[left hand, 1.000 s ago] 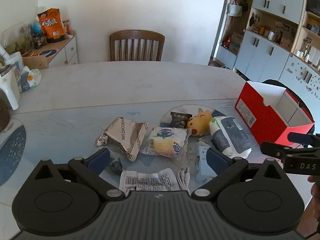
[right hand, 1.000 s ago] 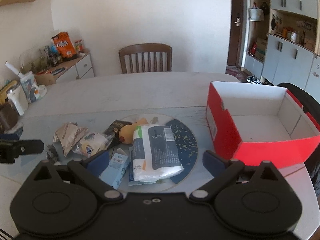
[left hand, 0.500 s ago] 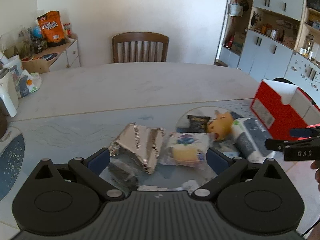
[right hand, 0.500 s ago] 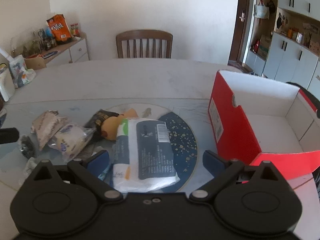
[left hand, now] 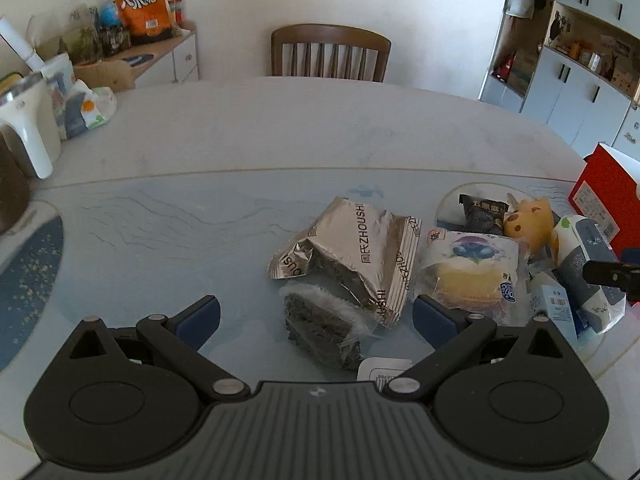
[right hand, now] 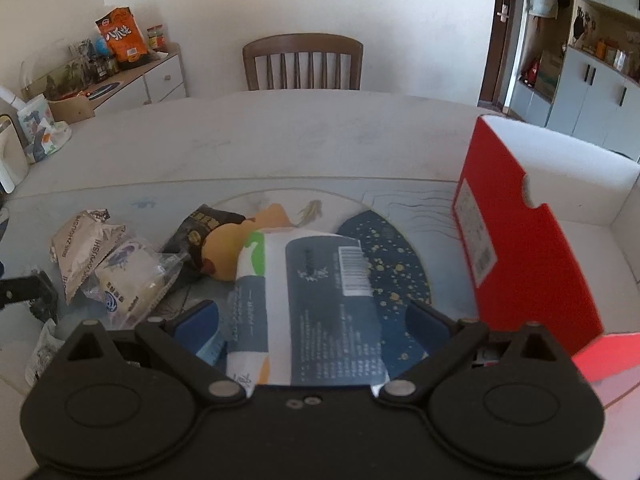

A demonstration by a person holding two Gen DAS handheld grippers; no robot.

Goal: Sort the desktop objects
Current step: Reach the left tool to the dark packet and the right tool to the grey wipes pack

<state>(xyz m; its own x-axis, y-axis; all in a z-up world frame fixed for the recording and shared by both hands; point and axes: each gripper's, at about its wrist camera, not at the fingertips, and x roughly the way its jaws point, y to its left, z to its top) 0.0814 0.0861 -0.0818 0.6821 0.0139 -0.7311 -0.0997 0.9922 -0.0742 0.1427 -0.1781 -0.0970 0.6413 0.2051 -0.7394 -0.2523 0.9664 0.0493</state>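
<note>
Your right gripper hangs wide open astride the tissue pack beside the red box, so you're at the grasp: lower, close, while your left gripper waits open.

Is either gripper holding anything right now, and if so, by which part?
Nothing is held. The left gripper and right gripper are both open, the right one straddling the tissue pack.
</note>
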